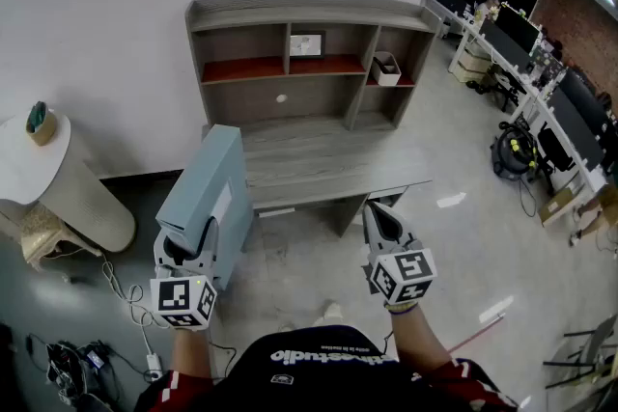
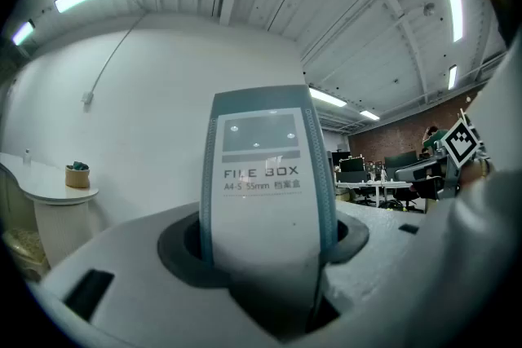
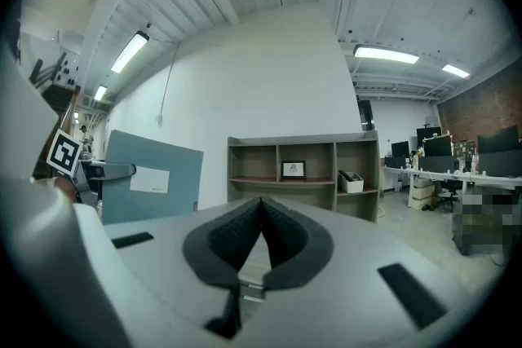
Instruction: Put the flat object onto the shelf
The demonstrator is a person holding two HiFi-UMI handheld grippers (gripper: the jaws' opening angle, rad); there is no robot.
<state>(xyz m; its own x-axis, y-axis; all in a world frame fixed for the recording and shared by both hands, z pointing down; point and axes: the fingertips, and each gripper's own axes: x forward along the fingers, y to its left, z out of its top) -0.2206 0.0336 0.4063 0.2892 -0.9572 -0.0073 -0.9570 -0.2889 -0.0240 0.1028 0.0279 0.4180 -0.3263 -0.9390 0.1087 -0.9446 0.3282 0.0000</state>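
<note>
A: Where's the box?

B: In the L gripper (image 1: 190,244). The box (image 1: 208,190) stands on edge, spine end towards the gripper, rest pointing away to the far side.

A: Jaws on it?

B: Yes. In the left gripper view the L gripper (image 2: 265,257) has one jaw each side of the box (image 2: 261,175), pads pressed on its narrow end, so jaws set wide and clamped. The spine fills the gap btw them, "FILE BOX" label facing the cam.

A: On the shelf yet?

B: No. The shelf (image 1: 309,13) is at the far wall and the box is up in the air, near-left of it, by the left end of the desk (image 1: 319,159) under the shelf.

A: R side?

B: R gripper (image 1: 377,212) is held near the desk's right front, jaws together, nothing btw them. The right gripper view has the R gripper (image 3: 261,206) w/ pad tips meeting, looking at the shelf (image 3: 302,141); the box (image 3: 151,175) shows at left there.

A: Anything on the shelf?

B: A frame (image 1: 306,44) in the mid compartment and a white bin (image 1: 387,69) in the right one. Same in the right gripper view: frame (image 3: 293,169), bin (image 3: 351,181).

A: Else?

B: A round table (image 1: 29,164) far left w/ a small pot (image 1: 40,123) on it.
</note>
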